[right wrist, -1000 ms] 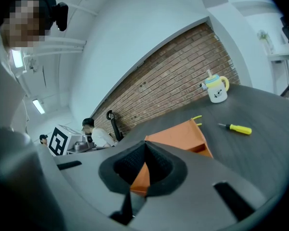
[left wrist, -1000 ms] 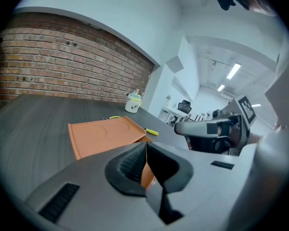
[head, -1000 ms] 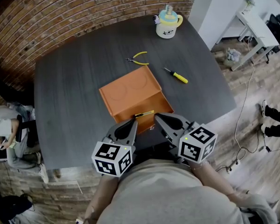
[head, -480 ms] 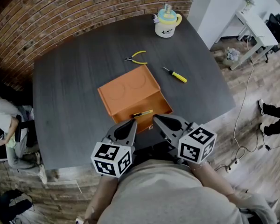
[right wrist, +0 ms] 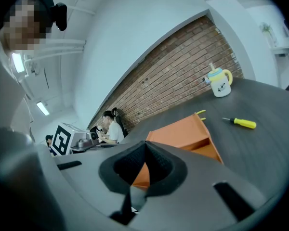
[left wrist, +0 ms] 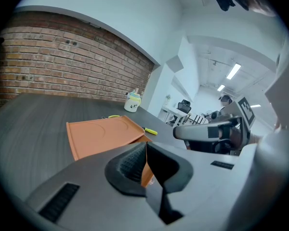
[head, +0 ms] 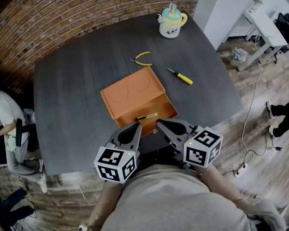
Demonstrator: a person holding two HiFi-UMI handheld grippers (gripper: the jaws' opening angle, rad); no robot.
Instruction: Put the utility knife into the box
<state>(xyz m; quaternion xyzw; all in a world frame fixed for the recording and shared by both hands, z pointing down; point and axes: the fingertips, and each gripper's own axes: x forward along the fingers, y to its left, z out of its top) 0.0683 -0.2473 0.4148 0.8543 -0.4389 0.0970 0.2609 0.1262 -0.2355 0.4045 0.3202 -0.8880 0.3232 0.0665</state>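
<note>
The dark table [head: 72,85] carries everything. In its middle stands the orange box [head: 127,94], with the flat lid part on the far side and the open tray on the near side, facing the person.

The left gripper [head: 137,125] and the right gripper [head: 159,123] hover just before the near edge of the box, side by side. Each gripper view shows the two pads pressed together at the tips, with nothing between them; only the orange of the box is visible behind.

Far back is a cup [head: 172,24]. A screwdriver [head: 181,77] lies to the right of the box, and pliers [head: 141,59] lie just behind it.

The knife [head: 148,116] lies inside the open tray, near its front wall, apart from both grippers. So the placing seems done. For a good finish, I think both grippers should go back and up, away from the front wall, so that no tip pushes the box or moves the knife. The jaws can remain closed for this.
</note>
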